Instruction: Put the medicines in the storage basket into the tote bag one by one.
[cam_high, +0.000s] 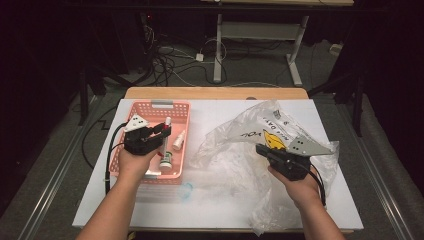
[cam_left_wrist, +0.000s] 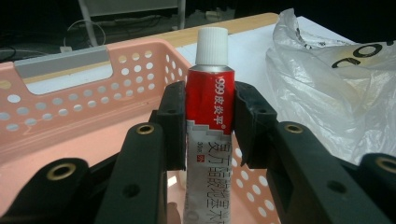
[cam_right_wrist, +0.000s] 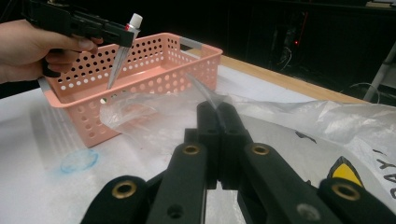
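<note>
red tube (cam_left_wrist: 208, 109) marked "999" clamped in left gripper (cam_left_wrist: 208, 122), right gripper (cam_right_wrist: 219, 125) pinching plastic bag (cam_right_wrist: 299, 119)

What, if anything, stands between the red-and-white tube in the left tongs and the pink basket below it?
Nothing visible. The left tongs hold the tube over the open pink basket; beneath it lie only a small bottle and another item.

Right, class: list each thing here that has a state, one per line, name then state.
left gripper: shut on the red tube
red tube: capped, held upright over the basket
pink basket: on the table, small bottles inside
right gripper: shut on the plastic bag
plastic bag: crumpled, edge pinched
</note>
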